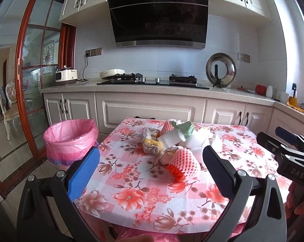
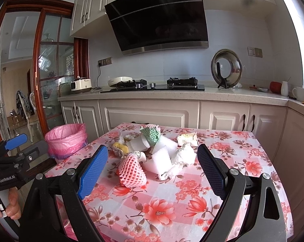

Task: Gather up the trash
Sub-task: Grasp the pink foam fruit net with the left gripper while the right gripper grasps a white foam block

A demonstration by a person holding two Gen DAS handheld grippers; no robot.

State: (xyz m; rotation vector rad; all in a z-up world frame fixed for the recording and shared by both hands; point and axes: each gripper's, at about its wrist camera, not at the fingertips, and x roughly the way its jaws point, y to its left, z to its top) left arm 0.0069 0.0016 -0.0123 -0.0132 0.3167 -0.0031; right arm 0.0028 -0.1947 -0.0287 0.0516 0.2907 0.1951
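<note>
Kitchen surface (image 1: pixel 131 197) in floral cloth: both claws, left claw (image 1: pixel 152 169) and right claw (image 2: pixel 152 169), gape empty. Close first on the nearest pink foam net sleeve (image 2: pixel 131 170), then carry it to the pink-lined bin (image 1: pixel 70 139).

Crumpled foam nets, wrappers and tissue (image 2: pixel 152 153) lie heaped mid-table; pink-lined bin (image 1: pixel 70 139) stands left.

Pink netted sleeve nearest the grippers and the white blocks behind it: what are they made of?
Pink netted sleeve: seemingly soft foam mesh, matte, with open diamond holes. White blocks: likely packing foam, matte with a fine pebbled surface and cut edges.
</note>
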